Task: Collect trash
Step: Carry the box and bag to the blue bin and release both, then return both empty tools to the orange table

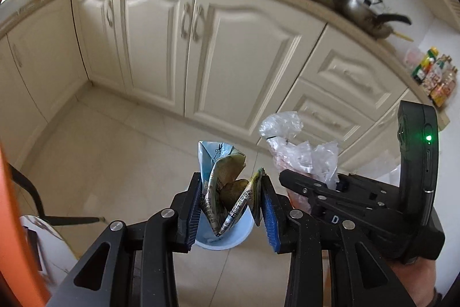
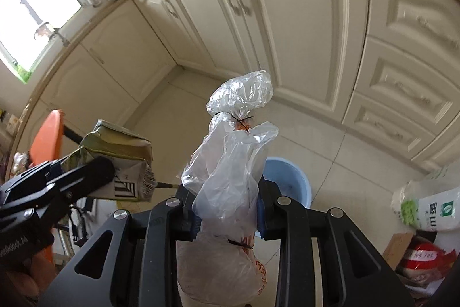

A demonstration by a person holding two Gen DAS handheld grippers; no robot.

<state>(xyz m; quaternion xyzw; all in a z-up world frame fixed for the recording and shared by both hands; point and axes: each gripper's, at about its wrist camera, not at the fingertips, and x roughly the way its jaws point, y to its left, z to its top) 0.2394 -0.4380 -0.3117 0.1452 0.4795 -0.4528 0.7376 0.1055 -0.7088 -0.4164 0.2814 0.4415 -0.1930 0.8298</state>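
A crumpled carton (image 1: 227,186) is clenched between the blue pads of the left claw (image 1: 230,209) above a blue bin (image 1: 227,235) on the tiled floor (image 1: 115,151), while a tied clear plastic bag (image 2: 230,163) is gripped in the right claw (image 2: 228,209) just beside it.

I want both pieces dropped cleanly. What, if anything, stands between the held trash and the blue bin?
Nothing visible. The blue bin stands open-topped on bare floor tiles, just beyond the crushed carton in the left gripper and the plastic bag in the right gripper.
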